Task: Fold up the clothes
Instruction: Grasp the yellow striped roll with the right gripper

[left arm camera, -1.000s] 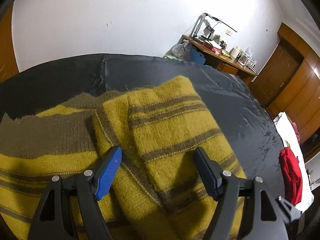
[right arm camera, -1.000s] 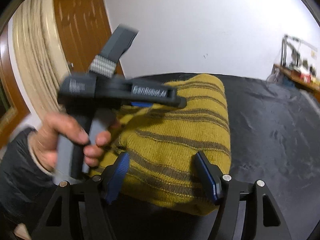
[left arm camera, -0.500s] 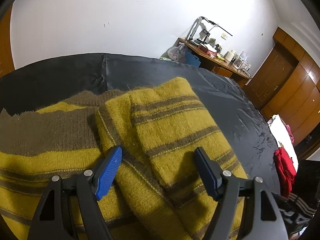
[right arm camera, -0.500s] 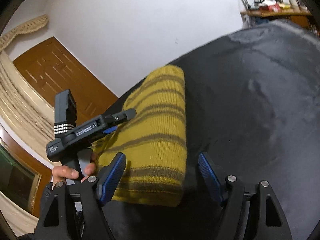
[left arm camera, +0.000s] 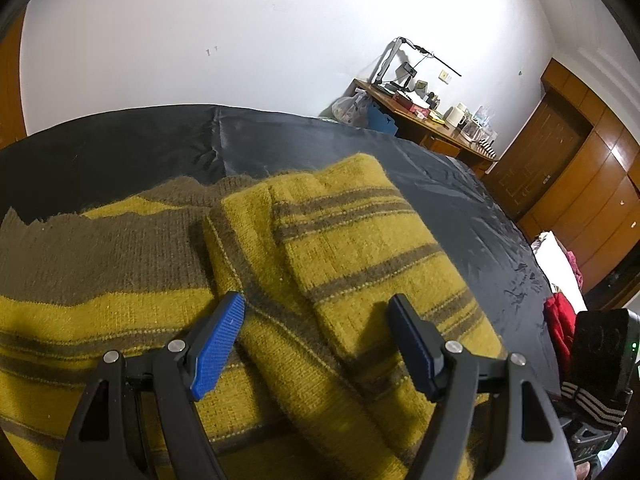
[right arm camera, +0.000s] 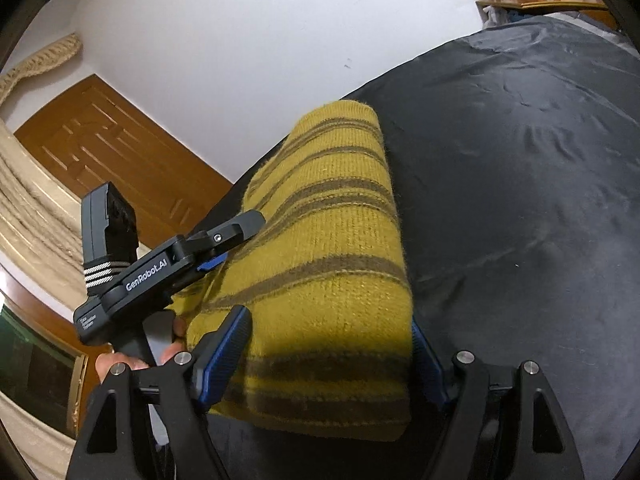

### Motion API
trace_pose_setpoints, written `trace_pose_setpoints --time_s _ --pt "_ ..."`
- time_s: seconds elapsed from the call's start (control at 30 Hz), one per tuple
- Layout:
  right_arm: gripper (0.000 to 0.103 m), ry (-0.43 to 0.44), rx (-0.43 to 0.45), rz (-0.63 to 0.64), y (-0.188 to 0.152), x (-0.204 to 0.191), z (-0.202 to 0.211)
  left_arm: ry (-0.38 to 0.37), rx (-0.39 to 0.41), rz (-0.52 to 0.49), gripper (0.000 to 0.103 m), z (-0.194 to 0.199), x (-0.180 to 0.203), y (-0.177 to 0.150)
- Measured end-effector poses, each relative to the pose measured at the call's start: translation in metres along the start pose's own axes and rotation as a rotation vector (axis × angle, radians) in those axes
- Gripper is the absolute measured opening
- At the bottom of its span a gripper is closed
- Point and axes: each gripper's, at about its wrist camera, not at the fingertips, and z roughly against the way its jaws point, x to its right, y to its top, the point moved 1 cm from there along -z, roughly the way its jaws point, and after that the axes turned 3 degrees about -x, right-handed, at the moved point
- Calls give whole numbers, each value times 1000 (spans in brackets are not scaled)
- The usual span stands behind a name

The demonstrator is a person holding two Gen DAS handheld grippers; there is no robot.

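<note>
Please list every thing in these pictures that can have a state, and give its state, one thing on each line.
Sweater: folded, lying on the black cover.
Left gripper: jaws open, over the sweater, gripping nothing.
Right gripper: jaws open, one on each side of the folded sweater edge.
Door: shut.
Red garment: crumpled, unfolded, at the bed edge.

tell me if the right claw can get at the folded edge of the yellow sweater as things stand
Probably yes. The right claw is open with the near folded edge of the yellow striped sweater already between its fingers, and nothing lies between them. The left claw sits further left over the sweater, apparently out of the way.
</note>
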Motion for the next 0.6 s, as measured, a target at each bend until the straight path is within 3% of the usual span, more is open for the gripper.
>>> trace_pose_setpoints --time_s 0.17,0.4,0.6 --pt "78 -24 32 0 -5 -8 -3 -4 4 2 78 1 -2 -2" --pt "59 -56 65 49 -9 -21 3 2 0 17 78 2 -2 -3" --pt "52 -93 99 122 -12 -38 10 -12 -27 102 78 8 -12 -5"
